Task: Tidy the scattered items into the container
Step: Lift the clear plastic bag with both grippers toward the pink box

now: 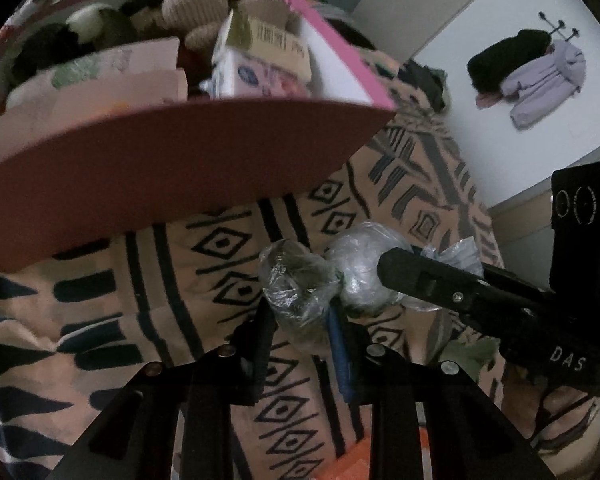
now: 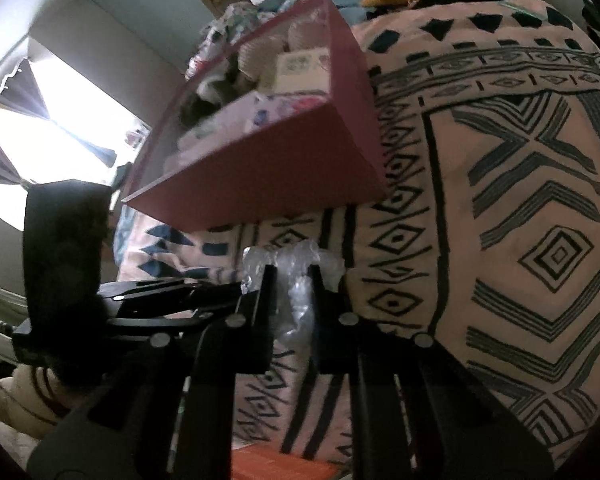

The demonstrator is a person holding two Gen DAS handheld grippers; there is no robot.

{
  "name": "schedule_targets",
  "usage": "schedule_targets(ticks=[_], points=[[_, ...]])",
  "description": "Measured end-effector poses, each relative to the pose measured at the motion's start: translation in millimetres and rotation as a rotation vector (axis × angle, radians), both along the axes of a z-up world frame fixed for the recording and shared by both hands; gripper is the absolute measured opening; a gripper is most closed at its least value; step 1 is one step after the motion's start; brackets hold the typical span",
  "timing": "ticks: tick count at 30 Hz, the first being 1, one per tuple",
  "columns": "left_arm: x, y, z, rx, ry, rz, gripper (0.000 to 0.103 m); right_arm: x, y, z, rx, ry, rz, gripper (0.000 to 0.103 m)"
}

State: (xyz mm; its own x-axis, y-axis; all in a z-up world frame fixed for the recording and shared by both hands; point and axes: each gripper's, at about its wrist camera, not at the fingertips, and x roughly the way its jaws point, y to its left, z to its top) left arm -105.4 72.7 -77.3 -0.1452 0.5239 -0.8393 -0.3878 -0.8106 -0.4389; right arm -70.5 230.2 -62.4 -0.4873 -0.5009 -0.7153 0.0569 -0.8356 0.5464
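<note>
Plastic-wrapped bundle (image 1: pixel 300 284) pinched between left gripper (image 1: pixel 300 320) jaws; right gripper (image 2: pixel 292 280) jaws likewise clamped on it

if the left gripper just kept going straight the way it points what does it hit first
Beyond the plastic-wrapped bundle that the left gripper already holds, probably the patterned blanket, then the near wall of the pink box. Depth is hard to judge here.

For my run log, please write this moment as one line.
left hand-held gripper: shut on plastic bundle | right hand-held gripper: shut on same bundle | pink box: behind, already holds items
</note>
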Motion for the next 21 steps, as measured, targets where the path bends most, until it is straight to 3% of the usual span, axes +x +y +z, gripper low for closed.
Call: schedule_targets(ticks=[12, 21], points=[[2, -19, 46, 0.044, 0.096, 0.041, 0.026, 1, -13, 50, -0.017, 0.108, 0.046, 0.016], [-4, -31, 64, 0.046, 0.137, 0.073, 0.026, -8, -22, 68, -0.011, 0.142, 0.077, 0.016]])
